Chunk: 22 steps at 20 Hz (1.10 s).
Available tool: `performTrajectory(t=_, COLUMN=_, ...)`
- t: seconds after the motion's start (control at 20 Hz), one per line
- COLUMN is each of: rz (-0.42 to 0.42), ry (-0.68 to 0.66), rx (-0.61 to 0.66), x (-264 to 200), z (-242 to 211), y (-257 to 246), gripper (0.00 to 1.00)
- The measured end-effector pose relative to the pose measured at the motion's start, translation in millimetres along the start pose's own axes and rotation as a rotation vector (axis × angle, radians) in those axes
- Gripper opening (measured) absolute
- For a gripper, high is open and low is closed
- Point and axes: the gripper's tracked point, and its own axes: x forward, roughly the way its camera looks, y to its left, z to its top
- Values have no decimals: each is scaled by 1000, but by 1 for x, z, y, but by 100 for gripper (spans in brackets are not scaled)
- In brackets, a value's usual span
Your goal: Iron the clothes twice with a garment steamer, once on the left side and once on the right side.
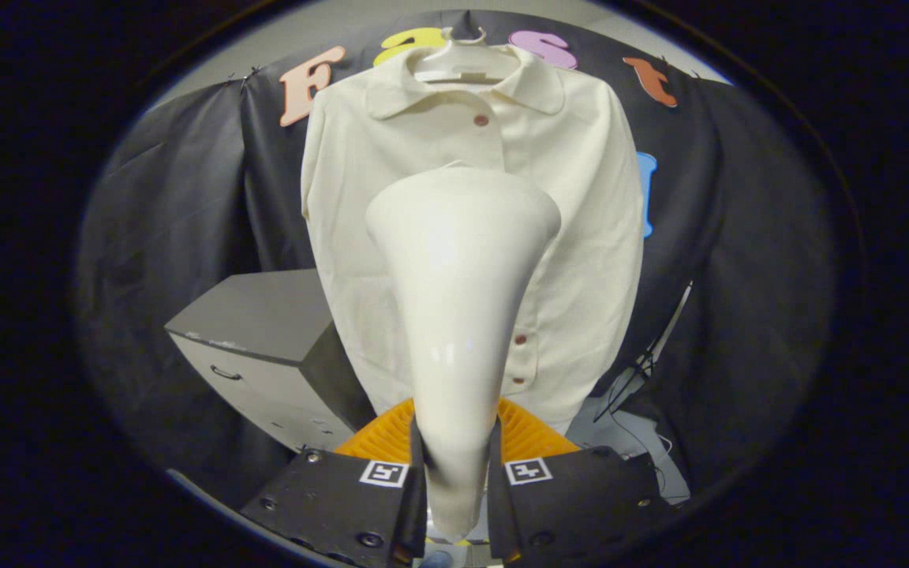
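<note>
The gripper (454, 473) holds the garment steamer (458, 315) by its narrow handle: both fingers (411, 489) press on it from either side, so the tool rides straight ahead along them with its wide head pointing away from the camera. That grip keeps the flat steaming face turned toward the cloth and lets a sweep of the hand carry it down the fabric.

The shirt (581, 205) hangs beyond the fingers on a white hanger (462, 63) against the booth's black cloth wall, buttoned, collar up, sleeves falling at the sides. Hanging it free lets the front drop straight, which suits steaming. The steamer's head covers the middle of the chest; whether it touches the cloth or sits just off it cannot be told.

A grey cabinet (265, 339) with a drawer handle stands low beside the shirt, and some loose cables (636, 379) trail on the other side.

Judging by the centred head, neither the left nor the right pass looks under way yet.
</note>
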Motion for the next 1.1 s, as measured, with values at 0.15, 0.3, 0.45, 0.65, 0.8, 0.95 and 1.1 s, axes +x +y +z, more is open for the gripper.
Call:
performTrajectory(t=0.15, rz=-19, ry=-57, rx=-14, x=-4, z=53, y=-27, gripper=30)
performTrajectory(t=0.3, rz=-40, ry=-93, rx=-19, x=1, z=94, y=-52, gripper=30)
performTrajectory(t=0.45, rz=-45, ry=-103, rx=-55, x=12, z=127, y=-70, gripper=30)
performTrajectory(t=0.65, rz=-69, ry=-97, rx=-41, x=26, z=152, y=-98, gripper=30)
performTrajectory(t=0.8, rz=-108, ry=-94, rx=-56, x=37, z=163, y=-120, gripper=30)
performTrajectory(t=0.95, rz=-111, ry=-75, rx=-29, x=48, z=171, y=-135, gripper=30)
performTrajectory(t=1.1, rz=-96, ry=-63, rx=-56, x=54, z=175, y=-140, gripper=30)
